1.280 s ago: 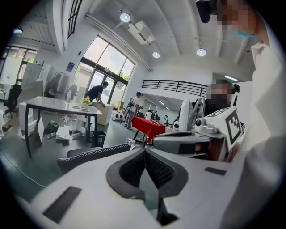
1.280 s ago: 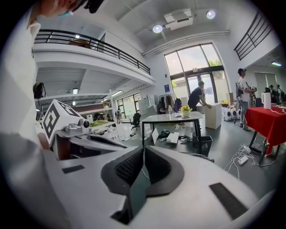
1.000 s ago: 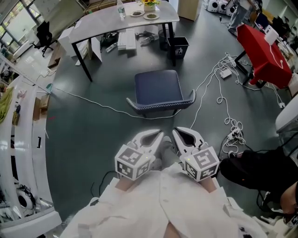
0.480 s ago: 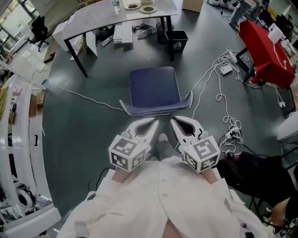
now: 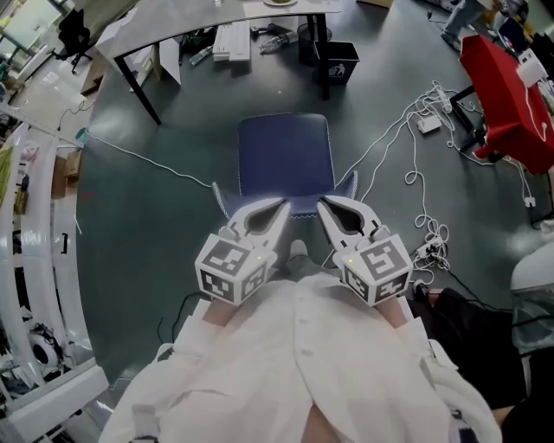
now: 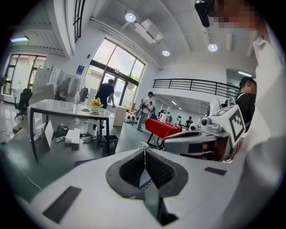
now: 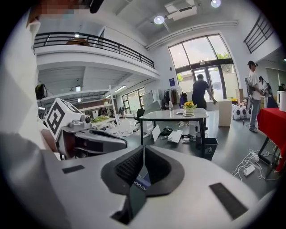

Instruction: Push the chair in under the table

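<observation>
Open hall, grey floor (image 5: 147,199), pale surface (image 5: 173,22) beyond; blue chair (image 5: 286,160) right ahead of left gripper (image 5: 284,204) and right gripper (image 5: 320,204), both pinched closed on nothing.

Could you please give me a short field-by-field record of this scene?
table: white top, beyond the chair
chair: blue, clear of the table, backrest toward the person
left gripper: shut, empty, tip by the backrest
right gripper: shut, empty, tip by the backrest
contact with chair: cannot tell
floor: loose cables right of the chair

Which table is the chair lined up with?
The grey table with black legs, straight beyond the chair; the red-covered one stands off to the right.
</observation>
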The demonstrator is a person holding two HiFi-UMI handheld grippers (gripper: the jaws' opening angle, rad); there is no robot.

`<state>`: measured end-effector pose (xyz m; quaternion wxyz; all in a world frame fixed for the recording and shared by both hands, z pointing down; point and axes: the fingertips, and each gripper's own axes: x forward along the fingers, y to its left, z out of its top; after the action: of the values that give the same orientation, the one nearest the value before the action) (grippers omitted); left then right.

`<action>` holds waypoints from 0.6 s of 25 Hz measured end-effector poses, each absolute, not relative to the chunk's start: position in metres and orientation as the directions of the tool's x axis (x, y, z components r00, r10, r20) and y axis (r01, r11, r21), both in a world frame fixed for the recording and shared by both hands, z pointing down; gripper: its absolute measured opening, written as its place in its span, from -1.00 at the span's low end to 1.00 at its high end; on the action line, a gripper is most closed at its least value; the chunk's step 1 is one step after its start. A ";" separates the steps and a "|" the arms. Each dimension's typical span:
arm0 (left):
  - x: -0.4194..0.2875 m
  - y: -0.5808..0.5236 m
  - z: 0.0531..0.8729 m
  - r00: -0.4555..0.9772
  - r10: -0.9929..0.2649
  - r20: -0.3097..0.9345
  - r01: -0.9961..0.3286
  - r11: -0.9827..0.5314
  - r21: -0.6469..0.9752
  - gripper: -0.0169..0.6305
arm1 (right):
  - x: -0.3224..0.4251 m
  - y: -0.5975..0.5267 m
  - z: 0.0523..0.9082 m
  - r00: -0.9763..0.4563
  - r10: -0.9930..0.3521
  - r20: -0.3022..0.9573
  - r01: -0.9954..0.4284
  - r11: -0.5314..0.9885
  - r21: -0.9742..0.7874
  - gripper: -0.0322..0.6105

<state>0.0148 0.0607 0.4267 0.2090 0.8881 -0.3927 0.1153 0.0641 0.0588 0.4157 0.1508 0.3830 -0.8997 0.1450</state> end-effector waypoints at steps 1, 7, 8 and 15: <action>0.014 0.056 0.428 0.660 -0.653 0.372 -0.751 -0.599 0.279 -0.90 | 0.065 0.056 0.417 -0.668 -0.638 0.384 -0.727 0.671 -0.149 -0.79; 0.014 0.033 0.437 0.628 -0.672 0.393 -0.777 -0.567 0.273 -0.91 | 0.075 0.038 0.426 -0.688 -0.603 0.403 -0.702 0.695 -0.158 -0.79; 0.014 0.030 0.438 0.626 -0.674 0.393 -0.779 -0.563 0.276 -0.91 | 0.076 0.036 0.427 -0.688 -0.603 0.404 -0.702 0.694 -0.160 -0.79; 0.014 0.024 0.439 0.638 -0.658 0.400 -0.768 -0.584 0.262 -0.91 | 0.076 0.029 0.431 -0.686 -0.601 0.412 -0.704 0.691 -0.165 -0.79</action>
<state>0.0139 0.0240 0.4390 0.2092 0.8804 -0.4050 0.1308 0.0762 0.0290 0.4313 0.1649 0.3606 -0.9045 0.1571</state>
